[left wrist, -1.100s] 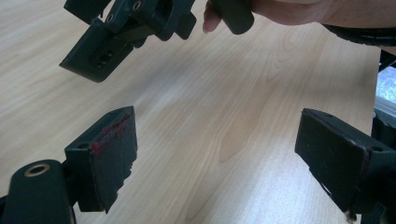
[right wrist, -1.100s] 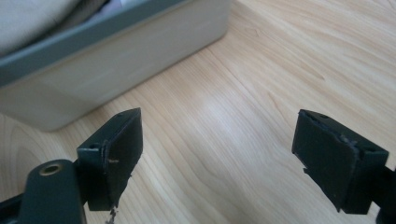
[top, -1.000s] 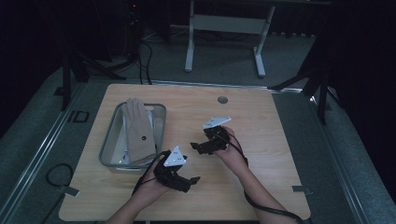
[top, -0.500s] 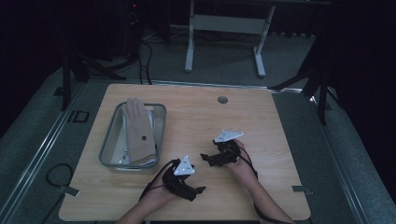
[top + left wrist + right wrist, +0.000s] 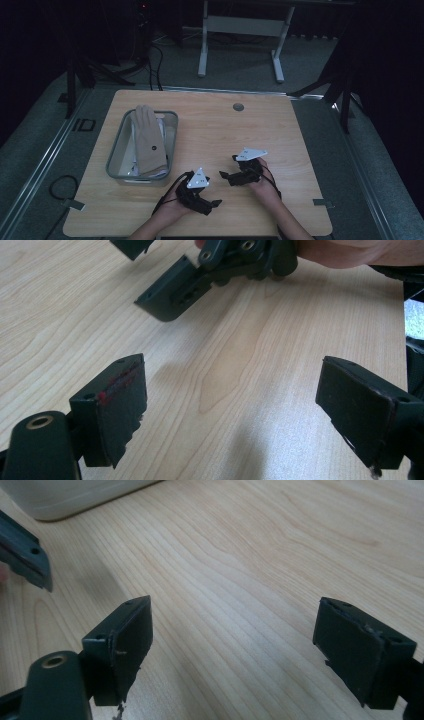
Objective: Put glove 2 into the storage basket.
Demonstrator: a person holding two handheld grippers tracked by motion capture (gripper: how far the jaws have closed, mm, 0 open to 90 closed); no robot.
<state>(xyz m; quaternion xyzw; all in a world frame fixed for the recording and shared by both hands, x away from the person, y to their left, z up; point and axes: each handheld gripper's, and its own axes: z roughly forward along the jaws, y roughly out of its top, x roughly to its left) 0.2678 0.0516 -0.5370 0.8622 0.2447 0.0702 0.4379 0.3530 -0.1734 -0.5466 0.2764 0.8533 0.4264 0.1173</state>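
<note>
lettering none legible. left hand-held gripper (image 5: 216, 204) and right hand-held gripper (image 5: 223, 175) near tabletop (image 5: 220, 130) front edge, jaws apart, empty. beige glove (image 5: 148, 141) in tray (image 5: 116, 150), bare wood between.

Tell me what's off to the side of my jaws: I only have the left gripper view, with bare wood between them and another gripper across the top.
Observer: In the high view a clear bin sits on the table, on the left half, just beyond the left gripper.
Operator: Anything in that bin?
Observer: A tan glove lies lengthwise in it, on top of some white items I can't make out.
Operator: Is the right gripper carrying anything?
Observer: No. In the right gripper view the right gripper has its jaws wide apart with bare wood between them.
Operator: How do the two grippers sit?
Observer: Side by side at the near edge, jaw tips turned toward each other, not touching.
</note>
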